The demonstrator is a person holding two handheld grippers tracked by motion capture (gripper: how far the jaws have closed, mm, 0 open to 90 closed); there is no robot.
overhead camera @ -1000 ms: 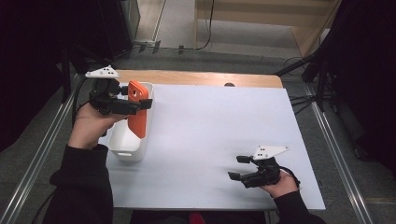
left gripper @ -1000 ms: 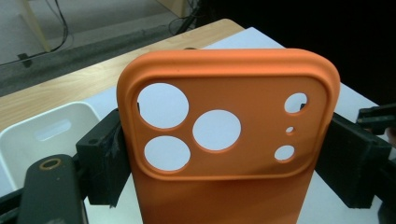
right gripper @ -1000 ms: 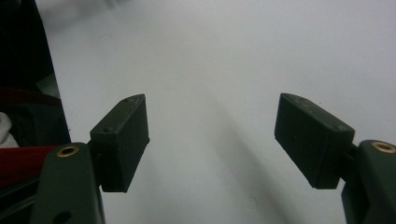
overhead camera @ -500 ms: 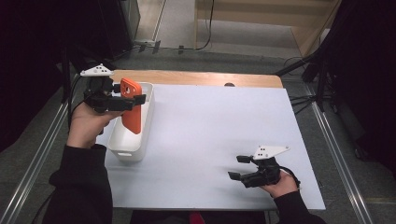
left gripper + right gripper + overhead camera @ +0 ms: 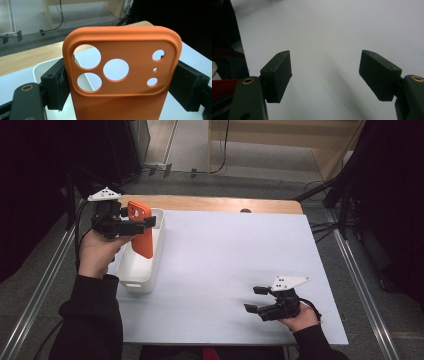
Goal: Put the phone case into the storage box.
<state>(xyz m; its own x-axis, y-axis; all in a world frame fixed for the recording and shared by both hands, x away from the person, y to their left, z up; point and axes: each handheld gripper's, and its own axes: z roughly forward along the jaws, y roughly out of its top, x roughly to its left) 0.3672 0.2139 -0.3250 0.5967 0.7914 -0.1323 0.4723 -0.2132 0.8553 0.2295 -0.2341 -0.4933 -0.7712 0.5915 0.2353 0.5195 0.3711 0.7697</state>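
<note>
An orange phone case (image 5: 141, 231) with round camera holes hangs upright over the white bin (image 5: 150, 267) at the table's left. My left gripper (image 5: 145, 222) is shut on it, its black pads pressing both long edges near the camera end. Seen from the left gripper view, the orange phone case (image 5: 125, 85) stands between the two pads (image 5: 56, 85), with the bin's rim behind it. My right gripper (image 5: 254, 300) rests near the front right of the white table and points left. In the right gripper view its jaws stand wide apart over bare white surface, and the right gripper (image 5: 325, 75) holds nothing.
The white table (image 5: 230, 255) has a wooden strip along its far edge. A small dark knob (image 5: 245, 211) sits at that far edge. Metal rails run along both sides of the table. Dark curtains and cables lie beyond.
The left hand has lifted the orange case a little and carried it slightly toward the far side, still over the bin. The right gripper has stayed where it was.
</note>
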